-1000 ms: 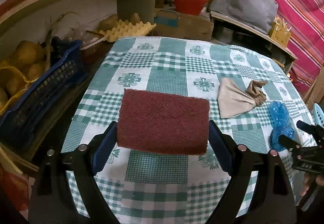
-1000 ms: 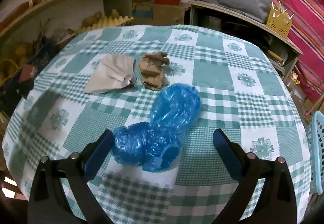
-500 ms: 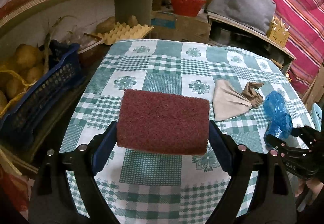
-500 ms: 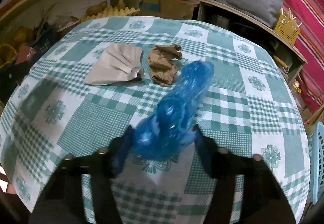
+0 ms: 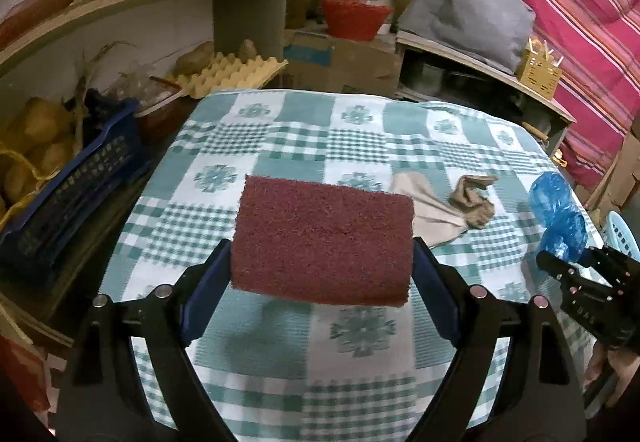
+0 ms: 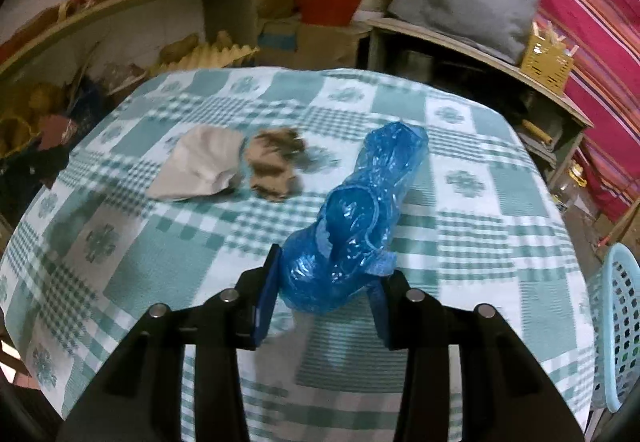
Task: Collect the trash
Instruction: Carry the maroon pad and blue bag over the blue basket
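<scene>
On the checked table (image 6: 480, 202), a grey paper scrap (image 6: 200, 170) and a crumpled brown wad (image 6: 274, 170) lie side by side toward the far left edge, and a pale blue basket (image 6: 612, 326) stands off the right edge. The left gripper (image 5: 320, 274) hangs above the near left part of the table, jaws pinching a dark red scouring pad (image 5: 324, 246) held flat. The right gripper (image 6: 324, 298) has its jaws pinched on a blue plastic bag (image 6: 360, 226), lifted off the cloth and slanting up toward the far edge.
</scene>
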### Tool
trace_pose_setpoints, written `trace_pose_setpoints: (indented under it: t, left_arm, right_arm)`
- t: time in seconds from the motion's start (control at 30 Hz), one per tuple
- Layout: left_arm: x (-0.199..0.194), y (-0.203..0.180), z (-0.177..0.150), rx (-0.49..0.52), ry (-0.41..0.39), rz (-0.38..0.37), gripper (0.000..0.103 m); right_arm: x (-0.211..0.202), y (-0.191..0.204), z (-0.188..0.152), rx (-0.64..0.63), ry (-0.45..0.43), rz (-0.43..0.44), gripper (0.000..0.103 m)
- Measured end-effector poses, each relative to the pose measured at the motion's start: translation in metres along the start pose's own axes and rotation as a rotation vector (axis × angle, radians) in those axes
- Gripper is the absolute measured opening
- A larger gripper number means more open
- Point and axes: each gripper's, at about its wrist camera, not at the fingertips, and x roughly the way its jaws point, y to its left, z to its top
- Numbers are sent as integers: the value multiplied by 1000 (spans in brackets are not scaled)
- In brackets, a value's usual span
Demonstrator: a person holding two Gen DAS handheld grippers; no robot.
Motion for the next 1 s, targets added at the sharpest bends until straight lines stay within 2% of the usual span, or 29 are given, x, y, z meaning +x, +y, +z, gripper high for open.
trace_pose_setpoints:
  t: [0.53, 0.8, 1.0]
  left_arm:
    - [-3, -82, 11, 63, -41, -86, 85]
    - [-4, -123, 13, 93, -53, -145, 85]
    - [-3, -145, 11, 122, -52, -162, 85]
  right_arm:
    - [-44, -99, -4, 130, -80, -115, 41]
    - [-60, -143, -13, 178, -94, -186, 41]
    - [-68, -174, -23, 213, -92, -233, 41]
